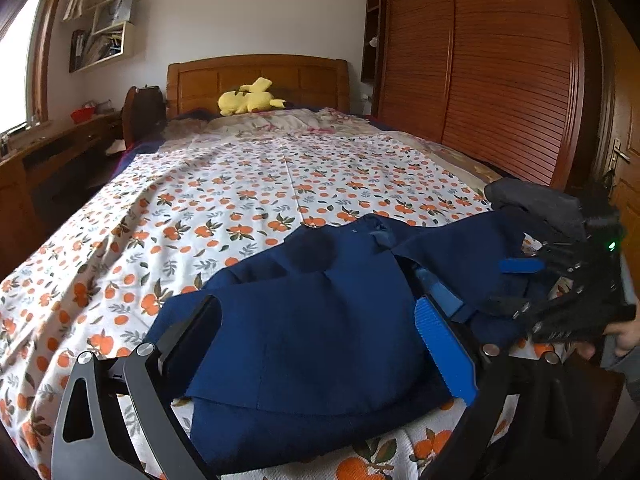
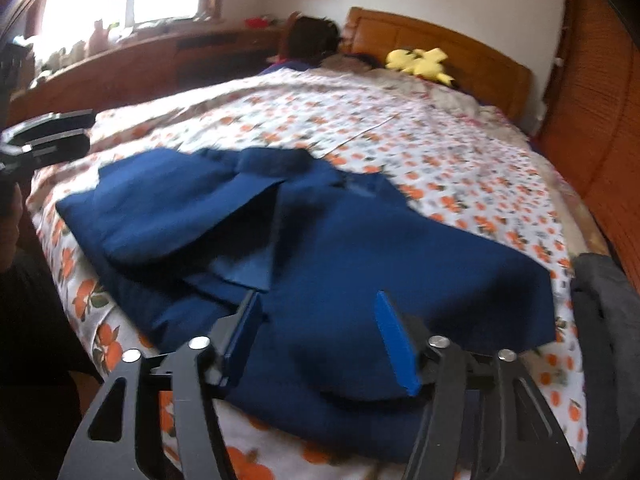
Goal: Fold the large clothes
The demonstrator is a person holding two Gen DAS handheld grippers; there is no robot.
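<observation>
Left wrist view, from the left edge across: bright window (image 1: 16, 60) in a wooden frame, white wall shelves (image 1: 102, 24) crowded with papers, long wooden desk (image 1: 52, 148) beneath, with a red bowl (image 1: 83, 114) on it. Next, wooden headboard (image 1: 256, 78) with a yellow plush toy (image 1: 250, 98) lying at the pillow end. White bedsheet printed with orange fruit and leaves (image 1: 200, 208) over the whole bed, lightly wrinkled. Right of the bed, tall slatted reddish-brown wardrobe doors (image 1: 480, 60), then a wooden door with a metal handle (image 1: 620, 152).

On the near end of the sheet, partly folded navy-blue garment (image 1: 312, 320), flaps laid over the middle, lower edge close to the bed's foot. Left gripper (image 1: 320, 340) low over it, black arms with blue pads spread wide to either side of the cloth, nothing pinched. Further right, right gripper (image 1: 520, 266) above the garment's far side, held by a hand (image 1: 624, 336).

Right wrist view, blurred: same window at upper left, desk, headboard, plush toy, wardrobe at right. Right gripper (image 2: 320, 336) parted above the blue cloth, pads not pressing on it.
</observation>
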